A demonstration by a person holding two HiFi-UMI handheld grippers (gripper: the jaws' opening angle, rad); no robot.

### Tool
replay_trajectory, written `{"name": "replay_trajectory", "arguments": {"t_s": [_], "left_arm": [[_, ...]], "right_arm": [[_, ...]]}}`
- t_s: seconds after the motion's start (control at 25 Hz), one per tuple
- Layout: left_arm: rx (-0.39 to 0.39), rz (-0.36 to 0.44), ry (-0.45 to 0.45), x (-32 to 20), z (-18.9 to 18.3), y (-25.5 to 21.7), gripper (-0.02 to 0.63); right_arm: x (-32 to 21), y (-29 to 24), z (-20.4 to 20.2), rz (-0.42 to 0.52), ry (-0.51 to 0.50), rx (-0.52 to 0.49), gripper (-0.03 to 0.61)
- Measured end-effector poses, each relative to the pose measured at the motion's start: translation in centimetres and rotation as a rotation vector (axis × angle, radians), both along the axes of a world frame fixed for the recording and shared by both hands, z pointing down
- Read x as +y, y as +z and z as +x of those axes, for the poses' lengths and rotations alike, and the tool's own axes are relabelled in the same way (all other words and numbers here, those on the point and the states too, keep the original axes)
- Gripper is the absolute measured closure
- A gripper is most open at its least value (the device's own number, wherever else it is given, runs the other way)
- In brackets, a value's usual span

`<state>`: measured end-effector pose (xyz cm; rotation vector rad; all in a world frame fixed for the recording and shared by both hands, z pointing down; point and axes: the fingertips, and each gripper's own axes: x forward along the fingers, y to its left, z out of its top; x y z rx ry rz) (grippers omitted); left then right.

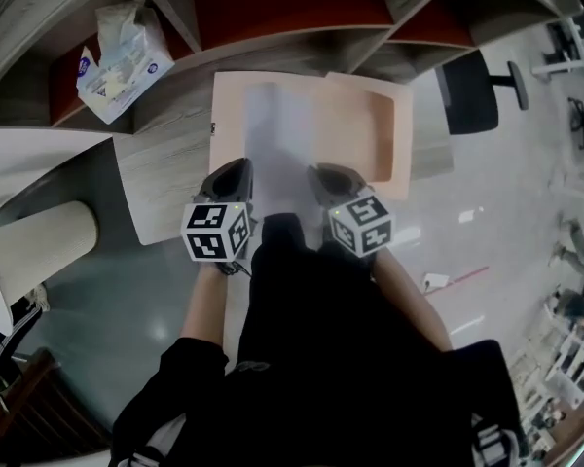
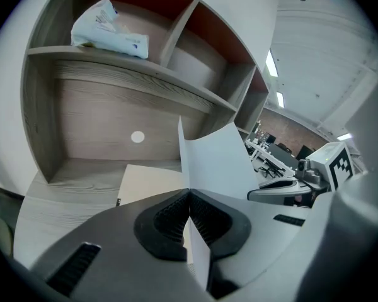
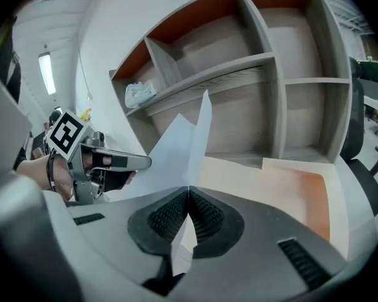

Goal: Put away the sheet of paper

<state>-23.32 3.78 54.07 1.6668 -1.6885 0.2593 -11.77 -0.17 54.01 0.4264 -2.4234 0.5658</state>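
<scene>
Thin, light, floppy sheet of paper [image 1: 273, 129], smooth and white; likely to buckle or tear if tugged; pinched along its near edge, left gripper [image 1: 236, 171] and right gripper [image 1: 327, 177] both clamped onto it; curls above a shallow matte peach tray [image 1: 394, 129] on the grey wood-grain counter [image 1: 161, 188]; best held at two spaced points.

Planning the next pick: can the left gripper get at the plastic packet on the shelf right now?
Probably not yet. The left gripper is shut on the sheet of paper, which the right gripper clamps too. The packet lies on the shelf with nothing in front, but the jaws are full.
</scene>
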Motion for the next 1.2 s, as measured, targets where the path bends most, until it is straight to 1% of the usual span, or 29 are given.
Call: {"name": "replay_trajectory", "arguments": {"t_s": [0.16,0.28,0.44,0.6,0.76,1.0,1.2], "left_arm": [[0.010,0.001,0.062,-1.2,-1.2,0.6,0.568],[0.012,0.000,0.087,-1.8,-1.8,0.9,0.568],[0.015,-0.013,0.102,-2.2,-2.3,1.5,0.568],[0.025,-0.026,0.116,-2.9,-2.5,2.4,0.568],[0.036,-0.045,0.092,-3.4,-3.0,3.4,0.568],[0.017,-0.073,0.081,-4.6,-3.9,4.7,0.568],[-0.016,-0.124,0.114,-5.3,-3.9,6.3,0.568]], "right_arm": [[-0.3,0.5,-1.0,-0.012,0.068,0.005,0.560],[-0.8,0.7,-1.2,-0.032,0.104,0.005,0.560],[-1.3,1.8,-1.3,-0.069,0.132,0.003,0.560],[-1.8,3.8,-1.8,-0.103,0.138,0.006,0.560],[-2.7,5.1,-2.1,-0.148,0.158,-0.002,0.560],[-4.3,6.9,-3.0,-0.181,0.128,0.003,0.560],[-4.3,8.9,-3.3,-0.203,0.043,0.037,0.560]]}}
